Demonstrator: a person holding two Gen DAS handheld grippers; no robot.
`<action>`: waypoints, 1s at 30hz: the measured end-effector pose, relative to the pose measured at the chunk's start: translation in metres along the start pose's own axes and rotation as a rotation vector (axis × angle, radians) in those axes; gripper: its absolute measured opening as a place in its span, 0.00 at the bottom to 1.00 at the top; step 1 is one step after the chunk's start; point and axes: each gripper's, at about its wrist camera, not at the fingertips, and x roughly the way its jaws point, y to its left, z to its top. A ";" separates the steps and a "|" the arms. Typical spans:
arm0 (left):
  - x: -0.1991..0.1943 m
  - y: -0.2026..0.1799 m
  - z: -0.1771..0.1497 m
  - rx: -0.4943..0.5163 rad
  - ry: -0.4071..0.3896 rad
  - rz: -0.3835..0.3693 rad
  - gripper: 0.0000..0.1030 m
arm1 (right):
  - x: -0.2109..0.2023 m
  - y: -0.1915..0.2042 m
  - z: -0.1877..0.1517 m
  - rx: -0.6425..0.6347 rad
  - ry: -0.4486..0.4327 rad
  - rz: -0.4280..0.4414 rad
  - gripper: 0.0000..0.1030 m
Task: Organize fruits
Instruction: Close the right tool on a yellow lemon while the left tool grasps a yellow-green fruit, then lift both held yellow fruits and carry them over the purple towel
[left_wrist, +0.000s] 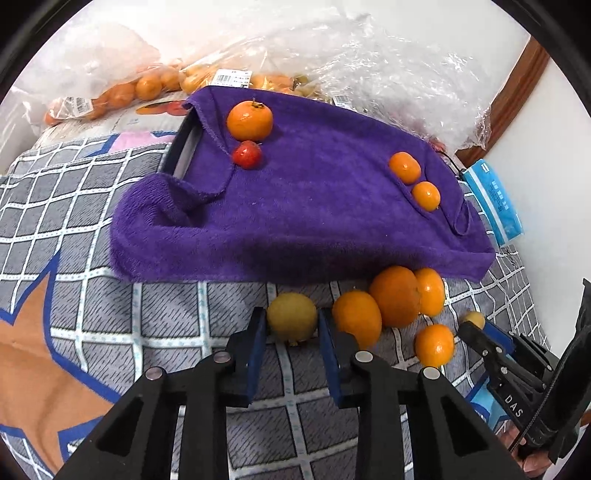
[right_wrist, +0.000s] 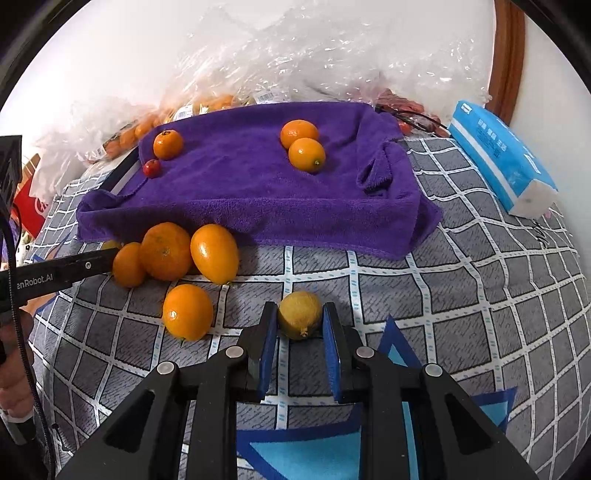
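Two grippers, left gripper (left_wrist: 291, 321) and right gripper (right_wrist: 300, 317), each clamp a yellow fruit (left_wrist: 291, 316) (right_wrist: 300, 314): light, firm, slippery, so squeeze mid-belly.

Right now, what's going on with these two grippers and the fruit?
A person is sorting fruit on a checked bedspread with a handheld gripper in each hand. The left gripper is closed on a yellowish fruit, and the right gripper is closed on another small yellow fruit; both fruits sit low against the bedspread. Four fruits already lie on the purple towel: three oranges and a small red one. Four more oranges wait on the bedspread in front of it.
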 end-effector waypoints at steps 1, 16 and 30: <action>-0.002 0.001 -0.002 0.001 0.000 0.002 0.26 | -0.002 0.000 0.000 0.004 -0.003 -0.001 0.23; -0.045 0.014 -0.023 -0.017 -0.027 0.009 0.26 | -0.044 0.017 0.002 0.030 -0.068 -0.020 0.23; -0.099 0.003 -0.022 0.022 -0.111 0.002 0.26 | -0.091 0.034 0.019 0.013 -0.155 -0.032 0.23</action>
